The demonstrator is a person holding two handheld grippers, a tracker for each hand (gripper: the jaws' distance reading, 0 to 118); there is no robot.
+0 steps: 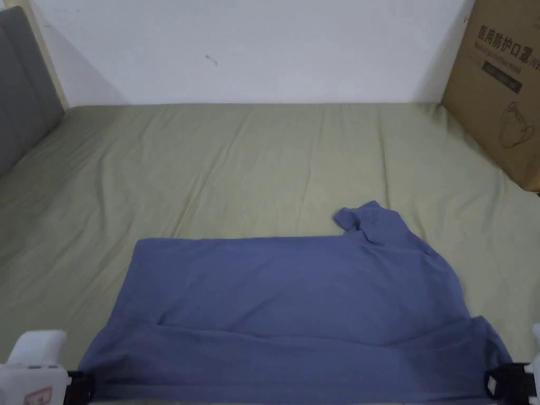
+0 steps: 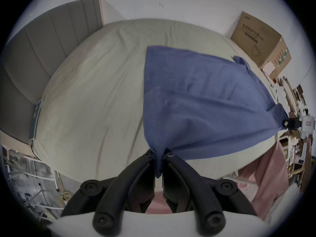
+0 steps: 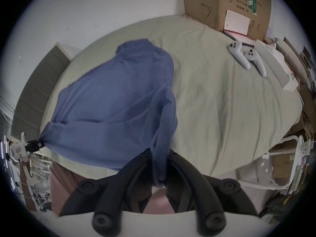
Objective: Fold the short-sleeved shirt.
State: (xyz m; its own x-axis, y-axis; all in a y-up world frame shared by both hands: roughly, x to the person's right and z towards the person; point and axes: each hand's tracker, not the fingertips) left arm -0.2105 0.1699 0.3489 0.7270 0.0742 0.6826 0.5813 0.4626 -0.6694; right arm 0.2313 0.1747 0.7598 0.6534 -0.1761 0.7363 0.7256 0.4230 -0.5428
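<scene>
A blue short-sleeved shirt [image 1: 295, 300] lies across the near part of a bed with a pale green sheet [image 1: 253, 158]. One crumpled sleeve [image 1: 364, 216] sticks out at its far right. My left gripper [image 2: 159, 155] is shut on the shirt's near left corner [image 2: 158, 162], which is lifted off the sheet. My right gripper [image 3: 159, 152] is shut on the near right corner [image 3: 160, 163], with cloth bunched between its jaws. In the head view the left gripper [image 1: 79, 387] and right gripper [image 1: 501, 382] sit at the bottom edge, with the near hem stretched between them.
A large cardboard box [image 1: 501, 89] stands on the bed's far right corner. A grey padded headboard [image 1: 21, 84] runs along the left. Two white controllers [image 3: 246, 57] lie on the sheet to the right, beside papers and clutter. A white wall [image 1: 253, 47] is behind.
</scene>
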